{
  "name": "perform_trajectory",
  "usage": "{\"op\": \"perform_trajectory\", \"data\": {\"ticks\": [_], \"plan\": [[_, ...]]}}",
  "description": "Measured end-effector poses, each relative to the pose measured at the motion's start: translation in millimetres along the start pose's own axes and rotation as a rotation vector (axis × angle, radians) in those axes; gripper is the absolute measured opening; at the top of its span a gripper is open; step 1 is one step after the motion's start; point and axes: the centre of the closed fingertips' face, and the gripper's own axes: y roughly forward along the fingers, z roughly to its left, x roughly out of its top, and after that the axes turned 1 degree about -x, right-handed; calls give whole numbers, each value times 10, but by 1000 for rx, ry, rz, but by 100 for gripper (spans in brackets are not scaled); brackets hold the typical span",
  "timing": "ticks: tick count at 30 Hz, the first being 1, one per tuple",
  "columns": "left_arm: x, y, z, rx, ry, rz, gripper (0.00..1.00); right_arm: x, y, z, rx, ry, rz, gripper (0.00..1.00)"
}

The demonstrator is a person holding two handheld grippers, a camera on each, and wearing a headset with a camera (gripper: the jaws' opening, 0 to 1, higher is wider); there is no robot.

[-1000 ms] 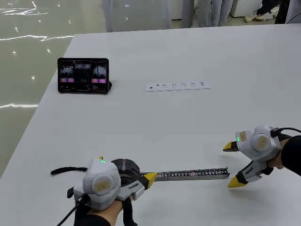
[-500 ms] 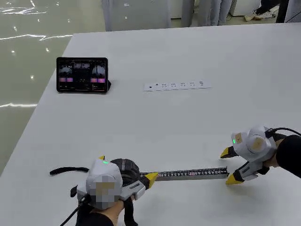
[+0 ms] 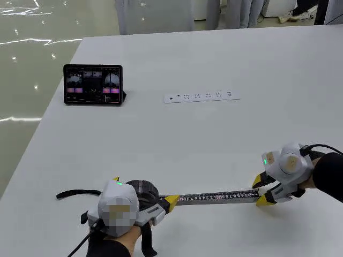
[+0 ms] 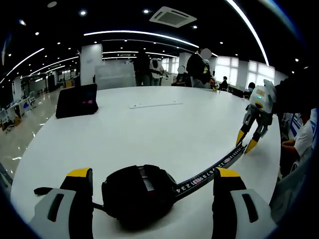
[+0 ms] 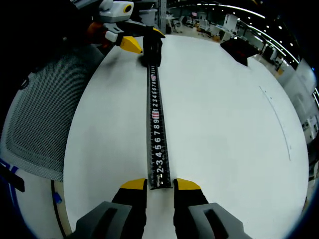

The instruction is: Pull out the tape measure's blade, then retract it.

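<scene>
Head view: the tape measure case (image 3: 148,187) lies on the white table (image 3: 214,144) near its front edge. The left gripper (image 3: 143,190) sits over the case, likely to pin it so it can't slide. The blade (image 3: 214,197) runs flat along the table from the case to the right gripper (image 3: 260,191), which meets the blade's far end. A dark strap (image 3: 75,194) trails off the case on the side away from the blade. A tablet (image 3: 92,84) and a power strip (image 3: 202,97) lie well beyond the case, out of the way.

Left gripper view: the jaws are wide apart and straddle the case (image 4: 137,196), with a gap showing on each side, so this looks like bracing, not a clamp. The blade (image 4: 209,174) leaves the case past one jaw toward the right gripper (image 4: 245,142).

Right gripper view: the jaws are nearly together, one at each edge of the blade tip. Whether they actually pinch it cannot be told. The numbered blade (image 5: 157,114) leads straight back to the case (image 5: 151,50), where the left gripper (image 5: 144,38) sits. Judgement: the blade is partly out, and the right gripper is lined up along it for a straight pull or a controlled feed back.
</scene>
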Motion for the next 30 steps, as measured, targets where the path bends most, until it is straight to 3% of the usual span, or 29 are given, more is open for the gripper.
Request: {"op": "perform_trajectory", "data": {"ticks": [9, 14, 19, 27, 30], "plan": [[28, 15, 63, 12, -9, -21, 99, -18, 8, -14, -6, -19, 9, 12], [52, 7, 56, 23, 3, -47, 99, -5, 18, -7, -3, -51, 62, 11], [17, 13, 40, 25, -7, -35, 89, -2, 18, -9, 3, -31, 93, 11], [-151, 14, 259, 121, -93, 28, 76, -9, 17, -29, 6, 38, 90, 10], [-144, 14, 270, 130, -103, 22, 72, -1, 20, -33, 2, 82, 88, 10]]}}
